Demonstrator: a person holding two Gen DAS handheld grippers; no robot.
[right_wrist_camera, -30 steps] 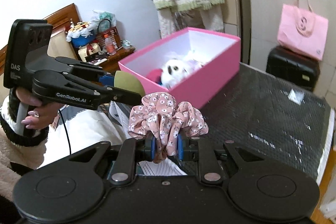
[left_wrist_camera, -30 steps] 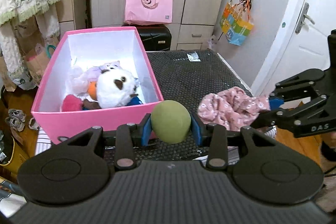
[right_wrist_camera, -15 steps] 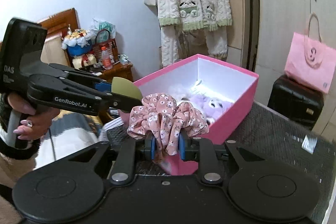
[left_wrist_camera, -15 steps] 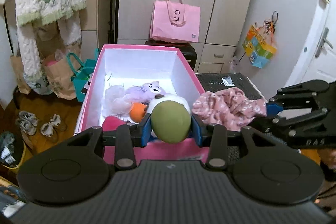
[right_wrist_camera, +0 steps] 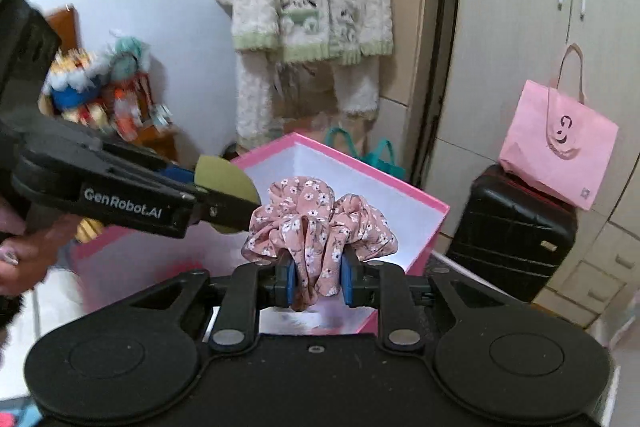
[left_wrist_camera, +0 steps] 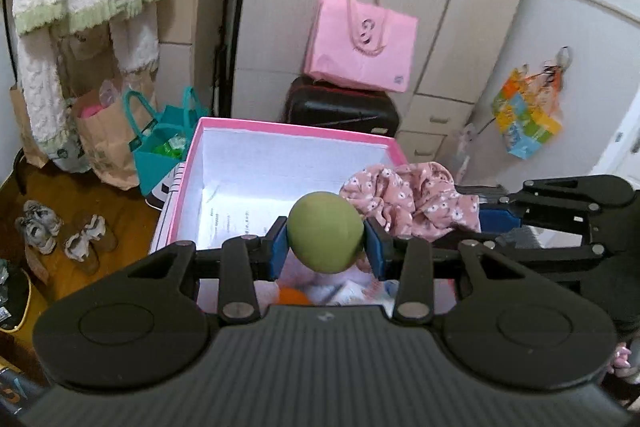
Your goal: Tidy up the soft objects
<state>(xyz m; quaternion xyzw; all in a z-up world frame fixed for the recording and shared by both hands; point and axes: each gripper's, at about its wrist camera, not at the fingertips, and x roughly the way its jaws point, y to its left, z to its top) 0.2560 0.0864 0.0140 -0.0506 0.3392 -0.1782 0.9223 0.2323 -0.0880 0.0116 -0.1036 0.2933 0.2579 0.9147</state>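
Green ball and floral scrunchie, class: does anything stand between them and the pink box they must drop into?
Nothing visible does. The left claw holds the green ball and the right claw holds the floral scrunchie, both over the open, lidless pink box.

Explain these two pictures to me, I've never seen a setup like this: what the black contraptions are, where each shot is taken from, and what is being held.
There is no robot. A person holds a black hand-held claw in each hand, and each carries a wide-angle camera looking along its two fingers.

The left wrist view shows the left claw shut on a soft green ball. The other tool reaches in from the right.

The right wrist view shows the right claw shut on a pink flowered scrunchie. The left tool enters from the left.

Both hover over an open pink box with soft toys inside; they are mostly hidden. Behind are a pink bag on a black suitcase.
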